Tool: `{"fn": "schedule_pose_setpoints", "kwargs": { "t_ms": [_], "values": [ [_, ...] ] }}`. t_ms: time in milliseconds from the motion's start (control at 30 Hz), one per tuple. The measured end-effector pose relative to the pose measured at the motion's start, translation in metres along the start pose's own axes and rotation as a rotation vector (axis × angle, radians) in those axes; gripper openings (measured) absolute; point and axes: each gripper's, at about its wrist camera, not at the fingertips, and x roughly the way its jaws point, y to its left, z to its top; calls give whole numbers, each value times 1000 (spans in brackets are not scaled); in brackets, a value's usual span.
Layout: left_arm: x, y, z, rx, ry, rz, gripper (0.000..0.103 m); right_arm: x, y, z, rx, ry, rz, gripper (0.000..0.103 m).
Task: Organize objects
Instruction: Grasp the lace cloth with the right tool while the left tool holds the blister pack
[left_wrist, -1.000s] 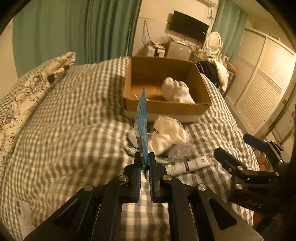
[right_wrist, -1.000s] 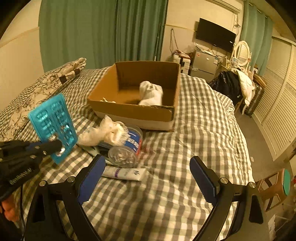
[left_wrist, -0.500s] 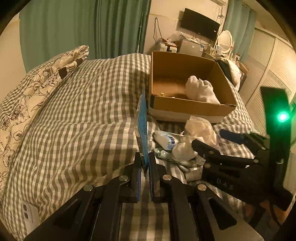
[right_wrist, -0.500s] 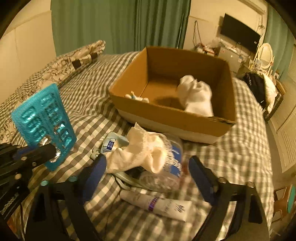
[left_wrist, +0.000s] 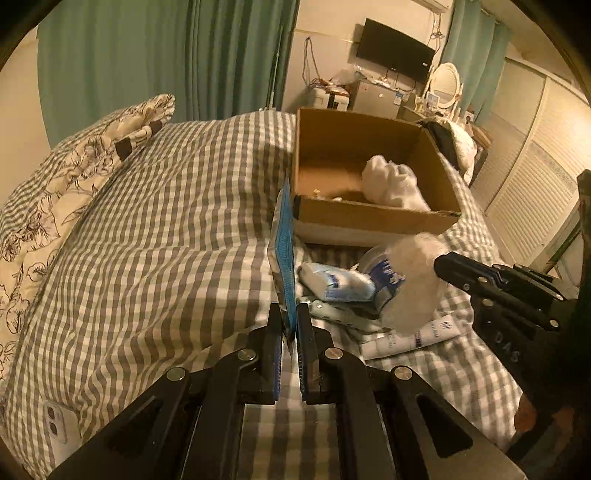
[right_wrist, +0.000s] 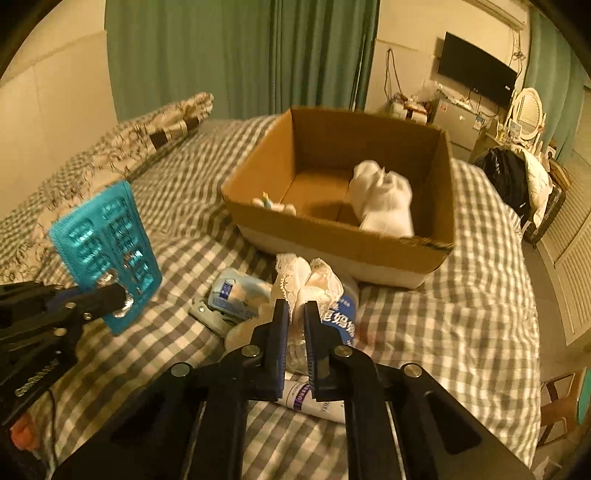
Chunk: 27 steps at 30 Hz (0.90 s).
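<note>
My left gripper (left_wrist: 290, 325) is shut on a blue blister pack (left_wrist: 285, 254), held upright above the bed; it also shows in the right wrist view (right_wrist: 107, 251). My right gripper (right_wrist: 295, 310) is shut on a white lace-edged cloth (right_wrist: 308, 280) among the pile; in the left wrist view the cloth (left_wrist: 413, 291) hangs from that gripper (left_wrist: 448, 266). A cardboard box (right_wrist: 332, 236) stands beyond, holding a white cloth bundle (right_wrist: 382, 199) and a small item (right_wrist: 271, 205). In the pile lie a blue-labelled jar (right_wrist: 341, 314), a tissue packet (right_wrist: 232, 295) and a white tube (right_wrist: 317, 400).
The bed has a grey checked cover (left_wrist: 166, 240). A floral pillow (left_wrist: 74, 170) lies at the left. A white phone (left_wrist: 59, 430) lies near the bed's front left edge. Green curtains, a TV and a white wardrobe line the room behind.
My right gripper has moved in over the pile and shut on the white lace cloth. The left gripper has kept hold of the blister pack and shifted slightly left.
</note>
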Motion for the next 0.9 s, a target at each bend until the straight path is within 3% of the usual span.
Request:
{"fn": "schedule_pose_setpoints", "kwargs": {
  "t_ms": [333,567,600,667,700,733,900],
  "values": [
    [-21,-25,22,55,-31,-33,7,-61,-9,20,-21,-124,-10,5],
    [-12,-22,18,45,-14,-1,7,-50,-1,9,-48,-77,70,5],
    [-9,-20,15,41,-4,2,7,-42,2,3,-49,-57,76,8],
    [-1,-14,11,34,17,16,7,-24,9,-8,-49,-4,95,25],
    [2,-11,8,32,24,25,7,-15,12,-13,-44,20,109,41],
    [6,-9,6,29,32,32,7,-7,15,-18,-36,42,127,50],
    [17,4,-1,7,54,42,7,25,28,-35,-42,141,175,55]
  ]
}}
